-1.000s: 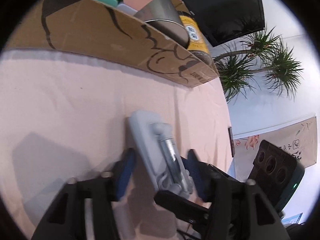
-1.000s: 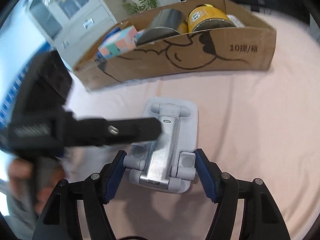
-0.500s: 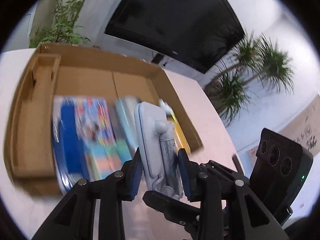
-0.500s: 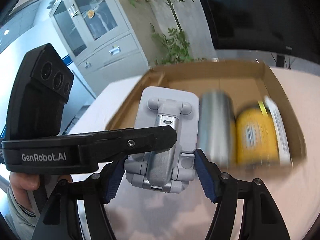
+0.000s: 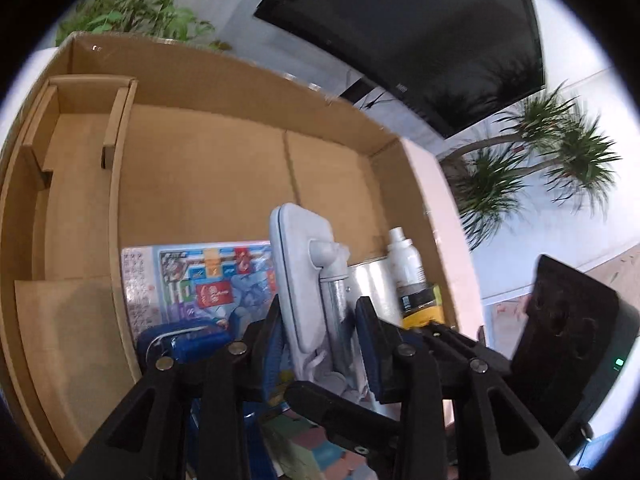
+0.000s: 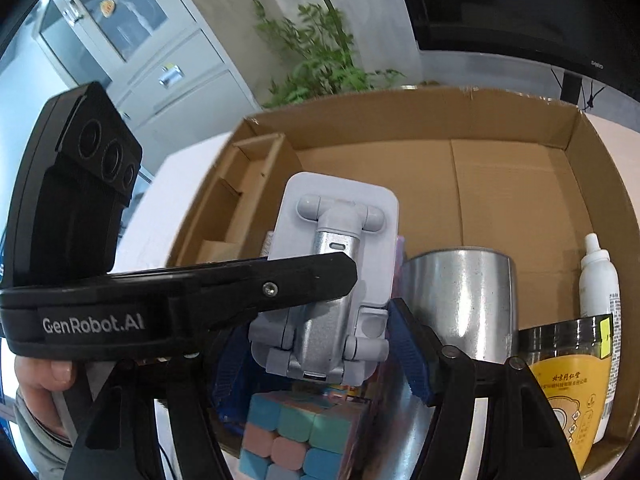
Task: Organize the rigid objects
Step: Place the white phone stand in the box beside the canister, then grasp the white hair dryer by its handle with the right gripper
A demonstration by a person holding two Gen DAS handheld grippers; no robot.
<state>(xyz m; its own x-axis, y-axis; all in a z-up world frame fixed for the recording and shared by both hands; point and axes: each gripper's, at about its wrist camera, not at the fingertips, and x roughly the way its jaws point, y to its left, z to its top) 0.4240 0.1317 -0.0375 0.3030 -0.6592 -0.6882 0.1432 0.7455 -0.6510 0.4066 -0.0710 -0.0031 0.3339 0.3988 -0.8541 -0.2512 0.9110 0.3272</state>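
Note:
Both grippers hold one folded grey phone stand (image 5: 308,288) above the open cardboard box (image 5: 208,168). My left gripper (image 5: 320,340) is shut across the stand's thickness, plate edge on. My right gripper (image 6: 320,344) is shut on the stand's (image 6: 340,248) lower sides, with the left gripper's finger (image 6: 240,284) crossing in front. Below the stand lie a pastel puzzle cube (image 6: 296,436), a colourful flat pack (image 5: 200,280) and a blue object (image 5: 180,344).
A steel cup (image 6: 460,296), a white spray bottle (image 6: 598,280) and a yellow-labelled jar (image 6: 568,376) stand at the box's right end. A cardboard divider (image 5: 80,136) walls off the left end. Bare box floor (image 6: 500,192) lies behind. A dark screen and plants stand beyond.
Both grippers lifted the phone stand off the pink cloth and carried it over the box's front wall, above the objects inside. The left gripper closed onto the stand during the lift.

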